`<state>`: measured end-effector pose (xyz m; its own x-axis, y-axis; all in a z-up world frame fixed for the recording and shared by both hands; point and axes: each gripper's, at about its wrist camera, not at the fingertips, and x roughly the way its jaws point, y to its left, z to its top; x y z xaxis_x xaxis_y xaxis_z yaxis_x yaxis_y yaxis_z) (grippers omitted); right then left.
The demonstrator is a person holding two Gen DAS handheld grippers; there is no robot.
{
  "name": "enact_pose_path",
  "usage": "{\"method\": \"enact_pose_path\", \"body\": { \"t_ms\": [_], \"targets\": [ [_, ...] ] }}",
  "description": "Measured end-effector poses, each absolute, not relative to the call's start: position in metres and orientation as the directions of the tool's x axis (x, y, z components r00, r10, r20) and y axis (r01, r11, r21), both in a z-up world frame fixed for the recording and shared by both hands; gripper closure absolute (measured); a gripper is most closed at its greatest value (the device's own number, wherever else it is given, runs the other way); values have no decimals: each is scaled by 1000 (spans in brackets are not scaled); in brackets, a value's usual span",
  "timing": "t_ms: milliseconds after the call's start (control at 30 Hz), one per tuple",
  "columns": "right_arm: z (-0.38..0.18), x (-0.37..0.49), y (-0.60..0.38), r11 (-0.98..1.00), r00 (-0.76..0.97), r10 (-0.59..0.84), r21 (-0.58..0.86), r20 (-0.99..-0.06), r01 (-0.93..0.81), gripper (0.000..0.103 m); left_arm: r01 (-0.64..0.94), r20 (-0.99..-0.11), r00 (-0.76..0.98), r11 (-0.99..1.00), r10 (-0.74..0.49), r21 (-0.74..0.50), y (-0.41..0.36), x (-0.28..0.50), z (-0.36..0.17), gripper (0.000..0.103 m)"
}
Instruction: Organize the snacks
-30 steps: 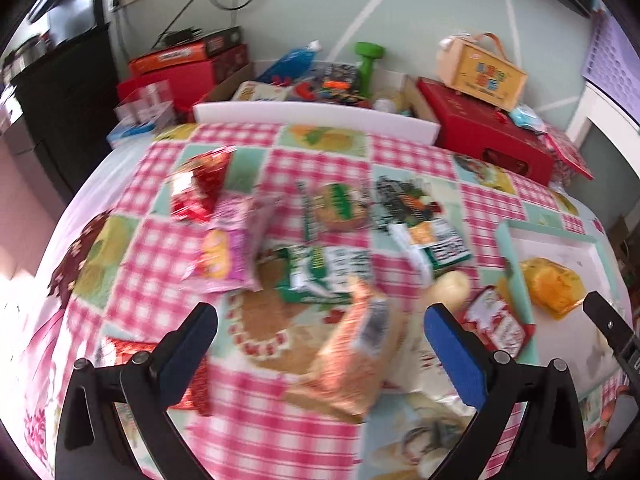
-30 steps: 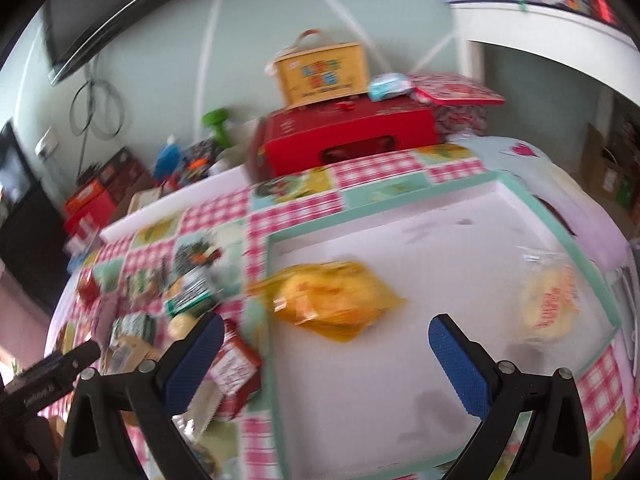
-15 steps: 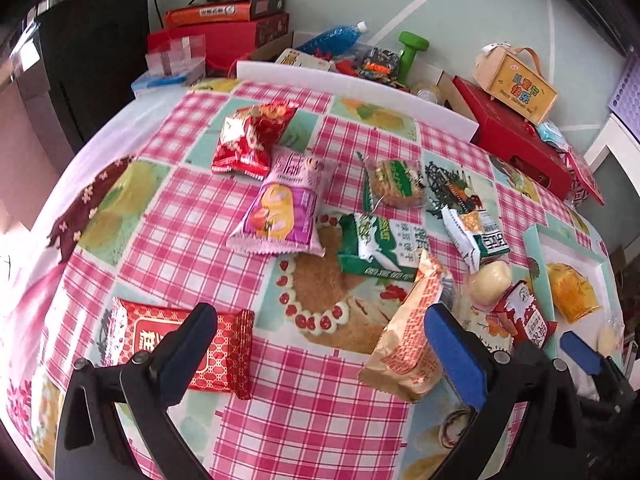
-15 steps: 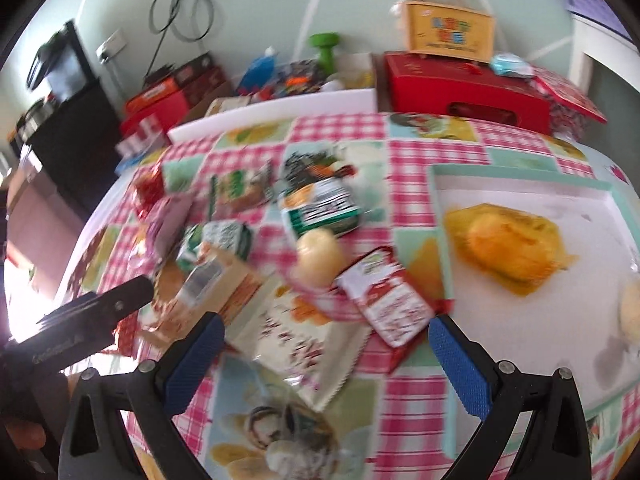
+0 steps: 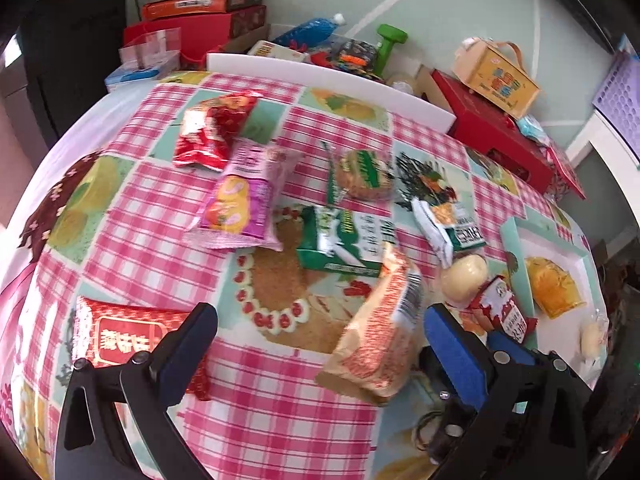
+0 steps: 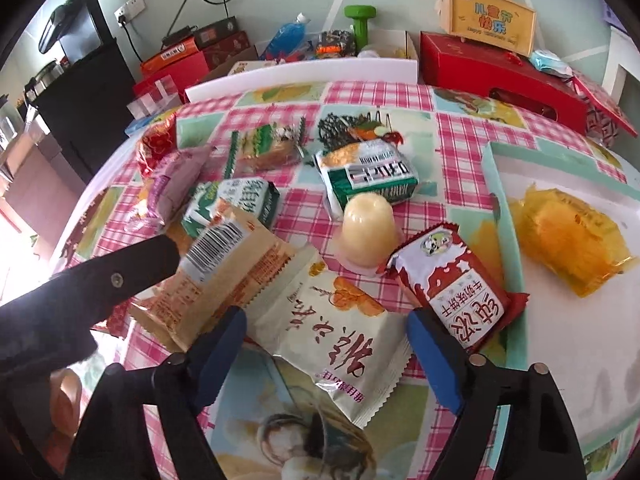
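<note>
Snack packets lie scattered on a pink checked tablecloth. My right gripper (image 6: 328, 356) hangs low over a cream packet with brown writing (image 6: 332, 332); its jaws are closing with the packet between them, and the pads are not visibly pressing on it. A red milk-snack packet (image 6: 460, 288) and a pale jelly cup (image 6: 368, 224) lie just beyond. My left gripper (image 5: 320, 344) is open around a tan packet with a barcode (image 5: 380, 332), which leans near its right finger. The white tray with a mint rim (image 6: 496, 184) holds a yellow packet (image 6: 568, 236).
A green carton (image 5: 344, 240), a pink packet (image 5: 240, 204) and a red crinkled packet (image 5: 212, 128) lie further back; a flat red packet (image 5: 120, 340) sits near the left finger. Red boxes (image 6: 500, 68), a yellow gift box and a green dumbbell stand beyond the table.
My right gripper has swung left from above the tray to the packets beside it, and its jaws have narrowed. The left gripper has dipped slightly towards the tan packet.
</note>
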<state>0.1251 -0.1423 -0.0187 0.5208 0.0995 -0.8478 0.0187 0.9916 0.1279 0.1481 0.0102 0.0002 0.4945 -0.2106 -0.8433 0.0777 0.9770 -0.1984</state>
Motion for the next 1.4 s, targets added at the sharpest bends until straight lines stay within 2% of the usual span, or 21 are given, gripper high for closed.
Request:
{"method": "enact_pose_path", "body": {
  "t_ms": [133,300,633,767,933,1067,1100,1167,1300,1333,1400],
  "targets": [
    [-21,125,-147,991,514,85,124,-854,42,26,116,-858,461,974,-228,-197,-5,152,-9,6],
    [-22,123,-151,988,495,98,146,-863,58,28,143,-871,423,967,-251,-210,-15,155,-19,28],
    [-20,117,-151,981,456,140,186,-879,58,28,74,-872,426,970,-243,-234,7,154,-25,29],
    [-19,115,-144,984,434,150,178,-889,25,28,37,-869,436,970,-232,-240,18,154,-25,36],
    [-14,109,-145,973,419,210,232,-884,1,27,8,-869,440,968,-227,-249,29,152,-24,37],
    [-11,111,-143,995,454,85,99,-887,6,26,11,-867,441,967,-232,-253,28,152,-23,37],
    [-11,113,-141,997,459,78,83,-885,-9,22,13,-866,441,966,-236,-256,28,151,-22,37],
    [-13,115,-135,997,466,78,65,-881,-45,21,19,-863,447,967,-235,-253,27,151,-20,37],
    [-24,121,-121,995,460,52,6,-886,-100,21,29,-859,468,976,-205,-218,25,153,-14,27],
    [-26,122,-118,994,470,39,-12,-882,-107,16,35,-857,475,978,-198,-207,24,154,-12,24],
    [-27,123,-117,995,489,35,-18,-872,-102,15,50,-849,498,983,-177,-176,23,155,-7,20]
  ]
}}
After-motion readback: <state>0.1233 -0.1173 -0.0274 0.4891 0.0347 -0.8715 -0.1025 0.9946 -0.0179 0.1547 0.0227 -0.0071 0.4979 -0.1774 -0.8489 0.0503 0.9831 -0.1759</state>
